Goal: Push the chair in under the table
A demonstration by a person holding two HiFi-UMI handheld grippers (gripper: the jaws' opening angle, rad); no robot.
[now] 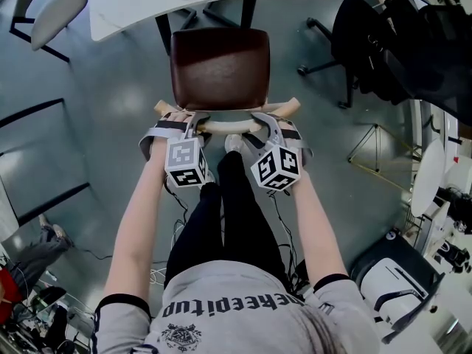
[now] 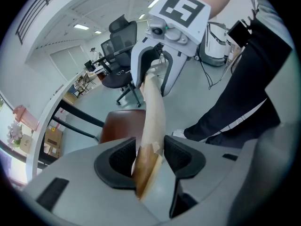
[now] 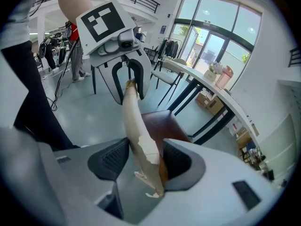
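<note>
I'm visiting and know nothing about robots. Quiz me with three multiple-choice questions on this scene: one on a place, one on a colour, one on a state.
1. Where is the chair relative to the white table? A. On top of it. B. At its edge, seat mostly out. C. Across the room.
2. What colour is the seat? A. Green. B. Yellow. C. Dark brown.
3. What are the left gripper and right gripper doing? A. Both shut on the backrest. B. Hanging open. C. Holding cups.
Answers: B, the seat shows almost whole before the table; C, plain in the head view; A, each gripper view shows pale wood clamped in the jaws.
</note>
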